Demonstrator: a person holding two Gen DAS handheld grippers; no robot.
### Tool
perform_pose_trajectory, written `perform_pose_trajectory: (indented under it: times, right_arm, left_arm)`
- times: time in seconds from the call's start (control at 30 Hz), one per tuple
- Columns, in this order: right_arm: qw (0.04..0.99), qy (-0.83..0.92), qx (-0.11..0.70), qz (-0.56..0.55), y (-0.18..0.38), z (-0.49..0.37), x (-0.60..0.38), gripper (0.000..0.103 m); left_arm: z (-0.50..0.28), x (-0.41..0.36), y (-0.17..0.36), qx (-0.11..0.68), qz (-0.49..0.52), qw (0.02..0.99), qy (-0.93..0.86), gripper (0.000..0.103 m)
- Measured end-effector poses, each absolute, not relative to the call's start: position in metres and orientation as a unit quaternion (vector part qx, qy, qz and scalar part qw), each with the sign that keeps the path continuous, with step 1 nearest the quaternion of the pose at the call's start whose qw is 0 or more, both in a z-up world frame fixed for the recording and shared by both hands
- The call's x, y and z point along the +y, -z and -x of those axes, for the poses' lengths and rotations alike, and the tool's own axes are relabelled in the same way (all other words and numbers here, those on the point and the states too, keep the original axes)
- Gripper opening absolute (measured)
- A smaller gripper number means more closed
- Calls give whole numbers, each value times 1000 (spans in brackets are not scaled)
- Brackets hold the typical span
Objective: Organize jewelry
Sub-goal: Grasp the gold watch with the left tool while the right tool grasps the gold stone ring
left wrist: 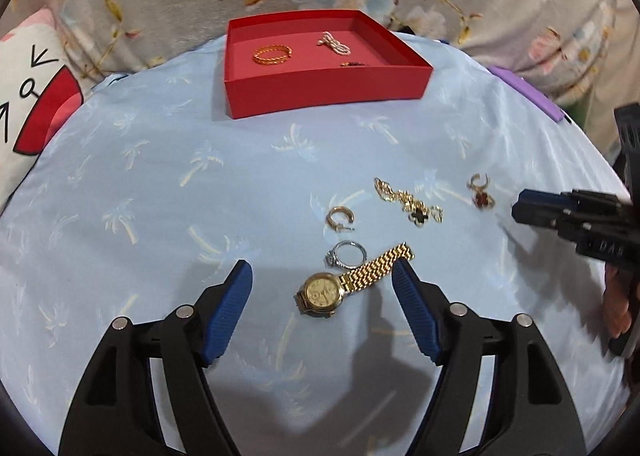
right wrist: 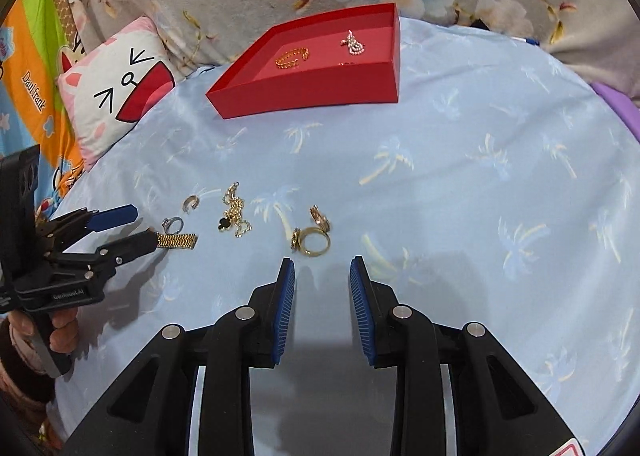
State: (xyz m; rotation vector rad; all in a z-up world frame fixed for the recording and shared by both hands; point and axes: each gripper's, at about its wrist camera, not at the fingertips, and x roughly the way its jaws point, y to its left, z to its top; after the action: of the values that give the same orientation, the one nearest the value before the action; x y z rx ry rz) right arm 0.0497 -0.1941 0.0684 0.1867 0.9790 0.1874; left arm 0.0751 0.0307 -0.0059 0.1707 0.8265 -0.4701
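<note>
The left gripper (left wrist: 322, 276) is open wide, and its blue fingers sit on both sides of a gold watch with a round face and link band (left wrist: 348, 284). The watch lies flat on the light blue cloth with palm trees (left wrist: 160, 176). A small silver ring (left wrist: 346, 254) touches the watch band.

The right gripper (right wrist: 322, 268) is open too and holds nothing. A gold ring with a dark stone (right wrist: 312, 242) lies just past its tips.

A red cardboard box (left wrist: 320, 90) sits far back. A twisted gold ring (left wrist: 272, 54) lies inside it.
</note>
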Motion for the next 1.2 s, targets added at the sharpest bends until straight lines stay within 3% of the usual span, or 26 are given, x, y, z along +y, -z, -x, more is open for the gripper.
perform_pose_trajectory:
  times: [0.2, 0.47, 0.7, 0.8, 1.2]
  right_arm:
    - [875, -92, 467, -92, -66, -48, -194, 29]
    - [875, -91, 468, -87, -64, -49, -191, 29]
    - [877, -89, 466, -84, -63, -49, -190, 29]
    - [877, -89, 465, -82, -62, -50, -189, 29]
    - [882, -91, 458, -62, -61, -57, -175, 29]
  left_arm:
    - [-70, 21, 10, 392, -109, 874, 267, 67]
    - [-59, 11, 13, 397, -127, 859, 296, 41]
    - [-47, -2, 15, 392, -142, 856, 304, 40]
    - [-48, -2, 14, 393, -137, 859, 297, 23]
    - [-42, -7, 9, 392, -125, 858, 307, 23]
